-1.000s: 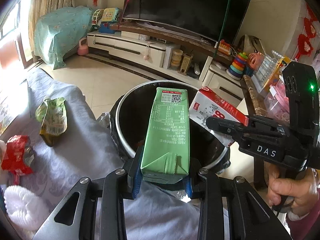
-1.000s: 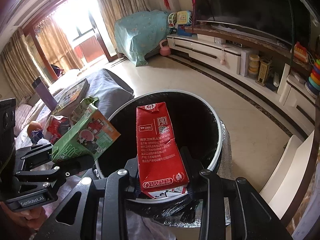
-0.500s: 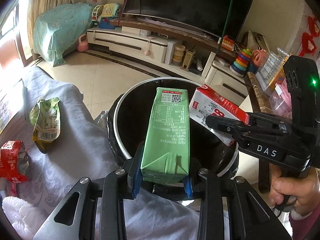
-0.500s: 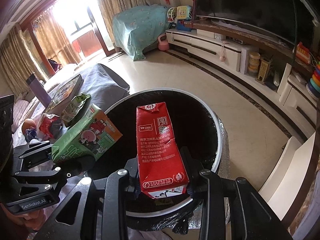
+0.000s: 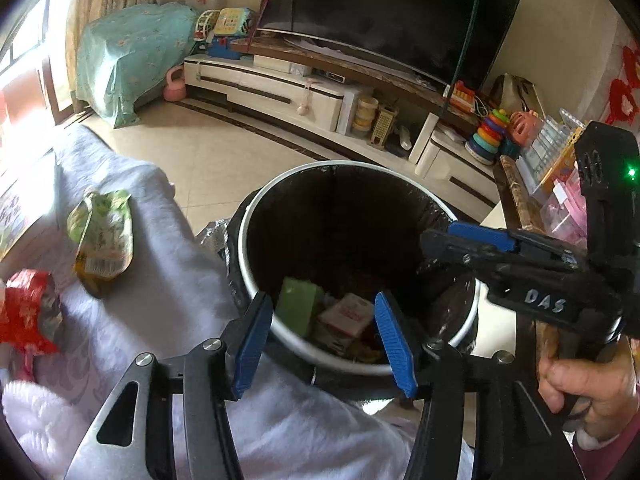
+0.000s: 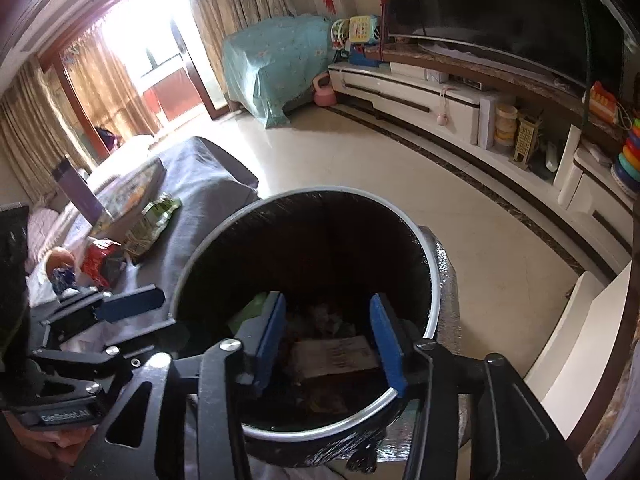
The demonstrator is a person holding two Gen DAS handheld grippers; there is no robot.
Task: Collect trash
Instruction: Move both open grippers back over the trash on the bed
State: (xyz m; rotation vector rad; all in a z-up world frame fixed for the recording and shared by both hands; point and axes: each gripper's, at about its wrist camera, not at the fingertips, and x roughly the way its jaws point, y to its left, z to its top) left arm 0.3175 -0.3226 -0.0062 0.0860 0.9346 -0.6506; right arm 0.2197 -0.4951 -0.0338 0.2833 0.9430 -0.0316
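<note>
Over the trash bin [image 5: 256,216], both opening grippers, left gripper [image 5: 324,330] and right gripper [image 6: 328,336], empty-jawed, cartons [image 5: 320,312] inside

From my remote station I read two markings. In the left wrist view, the right gripper [image 5: 444,246] carries hand-lettered white capitals "DAS" on the side of its black body, just above the hand [image 5: 588,384] that holds it. In the right wrist view, the left gripper [image 6: 132,302] bears a small pale label reading "GenRobot.AI" on the lower edge of its black frame. The cartons in the trash bin [image 5: 256,280] and the wrappers on the cloth show print, but I find it too blurred to read.
</note>
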